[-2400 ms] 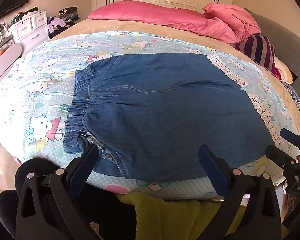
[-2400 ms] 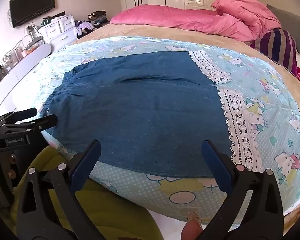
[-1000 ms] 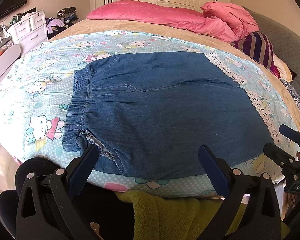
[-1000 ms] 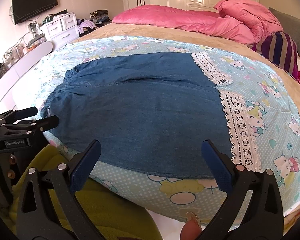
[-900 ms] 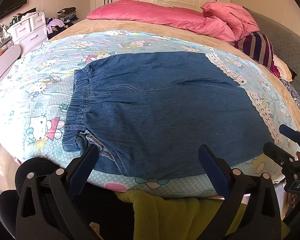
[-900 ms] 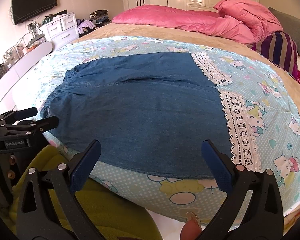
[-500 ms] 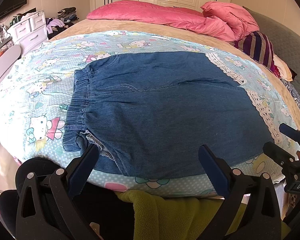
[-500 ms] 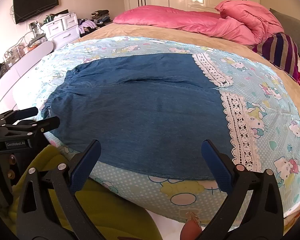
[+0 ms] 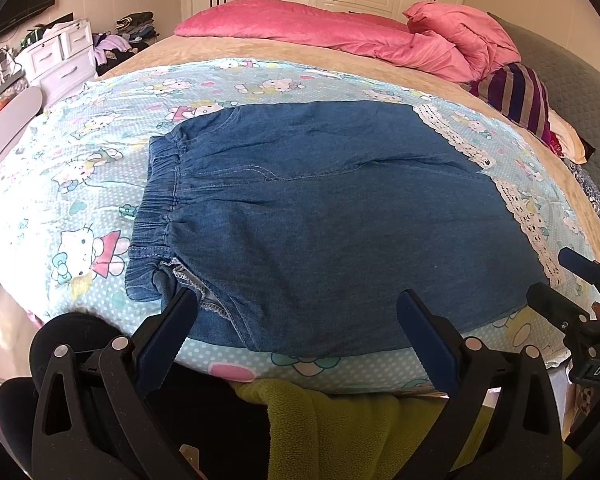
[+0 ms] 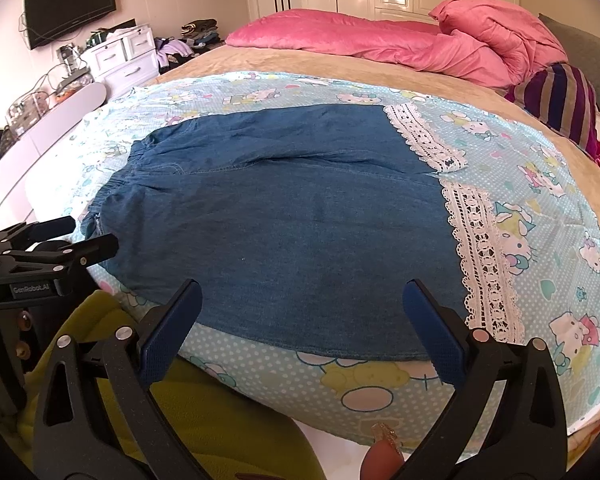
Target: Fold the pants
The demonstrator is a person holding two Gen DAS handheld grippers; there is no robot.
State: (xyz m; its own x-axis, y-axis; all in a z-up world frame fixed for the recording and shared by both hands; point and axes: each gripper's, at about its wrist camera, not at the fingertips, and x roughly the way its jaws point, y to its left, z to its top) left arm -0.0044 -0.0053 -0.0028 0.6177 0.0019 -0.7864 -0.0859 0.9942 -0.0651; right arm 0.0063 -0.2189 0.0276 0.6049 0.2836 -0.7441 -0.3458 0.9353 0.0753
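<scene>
Blue denim pants [image 9: 324, 216] [image 10: 284, 216] lie flat on a cartoon-print sheet [image 9: 84, 184] [image 10: 548, 216], elastic waistband to the left, white lace hems [image 10: 480, 256] to the right. My left gripper [image 9: 296, 320] hovers open at the near edge by the waistband corner, holding nothing. My right gripper [image 10: 300, 312] is open above the near edge toward the hem end, also holding nothing. Each gripper shows at the side of the other's view: the right one [image 9: 572, 280], the left one [image 10: 60, 240].
A pink duvet [image 9: 364, 36] and a striped cushion [image 9: 520, 96] lie at the far end of the bed. White drawers [image 10: 120, 60] and a wall TV [image 10: 68, 4] stand far left. A yellow-green garment [image 9: 340, 424] [image 10: 204, 420] sits below the grippers.
Both views have shifted only slightly. The pants lie the same and both grippers stay open.
</scene>
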